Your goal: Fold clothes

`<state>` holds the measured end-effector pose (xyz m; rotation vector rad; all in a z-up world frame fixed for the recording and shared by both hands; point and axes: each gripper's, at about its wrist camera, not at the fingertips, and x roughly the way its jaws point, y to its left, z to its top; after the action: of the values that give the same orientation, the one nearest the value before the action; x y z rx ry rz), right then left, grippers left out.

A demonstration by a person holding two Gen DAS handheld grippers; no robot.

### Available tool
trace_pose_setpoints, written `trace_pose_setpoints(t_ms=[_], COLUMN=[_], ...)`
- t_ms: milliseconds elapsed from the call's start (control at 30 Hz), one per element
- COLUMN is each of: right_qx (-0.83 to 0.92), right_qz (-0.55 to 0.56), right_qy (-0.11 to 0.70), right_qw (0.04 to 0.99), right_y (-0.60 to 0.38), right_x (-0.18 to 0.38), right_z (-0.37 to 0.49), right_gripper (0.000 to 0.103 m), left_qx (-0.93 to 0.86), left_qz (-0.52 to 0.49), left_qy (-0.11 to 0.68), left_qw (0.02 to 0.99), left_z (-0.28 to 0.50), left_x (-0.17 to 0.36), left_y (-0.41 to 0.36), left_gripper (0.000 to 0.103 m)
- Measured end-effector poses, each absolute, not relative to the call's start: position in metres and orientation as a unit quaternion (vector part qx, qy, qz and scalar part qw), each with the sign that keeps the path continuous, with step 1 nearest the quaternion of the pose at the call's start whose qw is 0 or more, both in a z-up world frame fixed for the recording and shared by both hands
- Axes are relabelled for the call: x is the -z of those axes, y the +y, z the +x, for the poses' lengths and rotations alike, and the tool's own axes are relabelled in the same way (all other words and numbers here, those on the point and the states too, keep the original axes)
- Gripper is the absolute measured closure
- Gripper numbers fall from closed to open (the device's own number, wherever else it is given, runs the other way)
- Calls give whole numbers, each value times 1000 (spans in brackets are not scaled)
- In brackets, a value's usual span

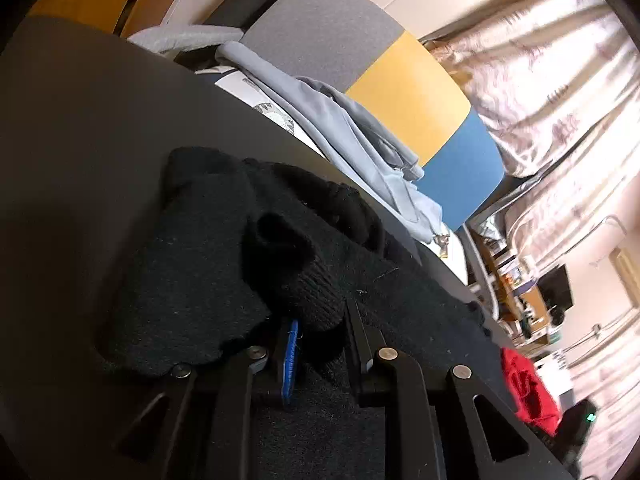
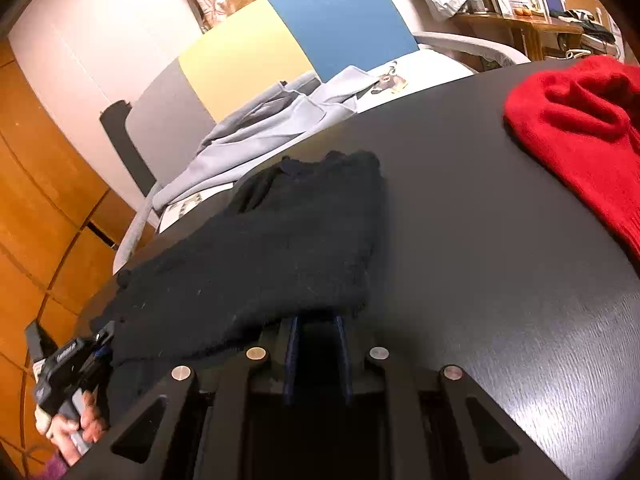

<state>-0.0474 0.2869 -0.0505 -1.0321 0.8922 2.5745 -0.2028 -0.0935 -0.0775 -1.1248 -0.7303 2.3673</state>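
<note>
A black knit sweater (image 1: 208,264) lies on the dark round table (image 1: 80,140). My left gripper (image 1: 316,320) is shut on a ribbed cuff of the black sweater, which bunches over the fingertips. In the right wrist view the sweater (image 2: 272,248) lies half folded, and my right gripper (image 2: 318,320) is shut on its near hem, the cloth draped over the fingertips. The left gripper (image 2: 72,364) and the hand that holds it show at the lower left, at the sweater's other end.
A red knit sweater (image 2: 580,128) lies at the table's right side; it also shows in the left wrist view (image 1: 528,392). Behind the table stands a grey, yellow and blue chair (image 2: 280,48) with a light grey garment (image 2: 256,140) draped on it. Wooden cabinets (image 2: 36,200) at left.
</note>
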Motion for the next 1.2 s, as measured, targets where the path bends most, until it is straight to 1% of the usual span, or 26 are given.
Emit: trace_pose_setpoints(t_ms=[200, 400, 467, 533, 567, 633, 667, 700, 767, 833, 867, 900, 967, 1033, 1133, 1167, 1200], right_qx=[-858, -861, -869, -879, -888, -903, -907, -905, -894, -881, -883, -884, -870, -866, -874, -882, -893], right_qz=[-338, -312, -291, -278, -287, -315, -336, -362, -410, -439, -430, -415, -403, -386, -388, -374, -355], right_qy=[328, 353, 355, 345, 323, 267, 238, 210, 158, 118, 119, 131, 171, 229, 187, 180, 181], right_qw=[204, 192, 188, 176, 159, 116, 93, 84, 90, 128, 145, 172, 226, 218, 227, 222, 208], right_y=[324, 323, 322, 319, 315, 299, 289, 280, 265, 260, 264, 271, 293, 311, 303, 299, 292], right_x=[56, 37, 24, 10, 4, -2, -1, 5, 20, 36, 40, 43, 51, 51, 37, 29, 22], right_z=[-37, -9, -2, -4, -18, -55, -75, -93, -121, -130, -125, -116, -98, -85, -75, -69, -66], right_gripper=[87, 83, 76, 76, 76, 76, 76, 76, 76, 74, 71, 71, 66, 68, 68, 68, 68], left_qx=[-847, -845, -843, -845, -848, -858, -863, -867, -871, -872, -871, -869, -864, -859, -857, -861, -867], left_qz=[-402, -401, -401, -405, -407, -402, -398, -393, -394, -396, -395, -393, -391, -392, -398, -394, -386], left_qy=[-274, -281, -284, -279, -271, -249, -238, -228, -215, -209, -214, -223, -243, -260, -265, -266, -268], left_qw=[213, 216, 217, 211, 205, 201, 202, 203, 200, 197, 198, 200, 202, 204, 194, 183, 168], left_z=[-202, -203, -203, -203, -202, -197, -194, -191, -191, -192, -192, -191, -192, -191, -185, -180, -175], left_x=[81, 83, 84, 81, 79, 72, 70, 68, 67, 68, 69, 71, 74, 75, 68, 64, 59], left_y=[-96, -97, -99, -98, -96, -88, -85, -81, -78, -77, -79, -82, -90, -98, -110, -115, -121], left_gripper=[82, 82, 82, 82, 81, 68, 55, 49, 48, 48, 48, 49, 52, 55, 54, 53, 48])
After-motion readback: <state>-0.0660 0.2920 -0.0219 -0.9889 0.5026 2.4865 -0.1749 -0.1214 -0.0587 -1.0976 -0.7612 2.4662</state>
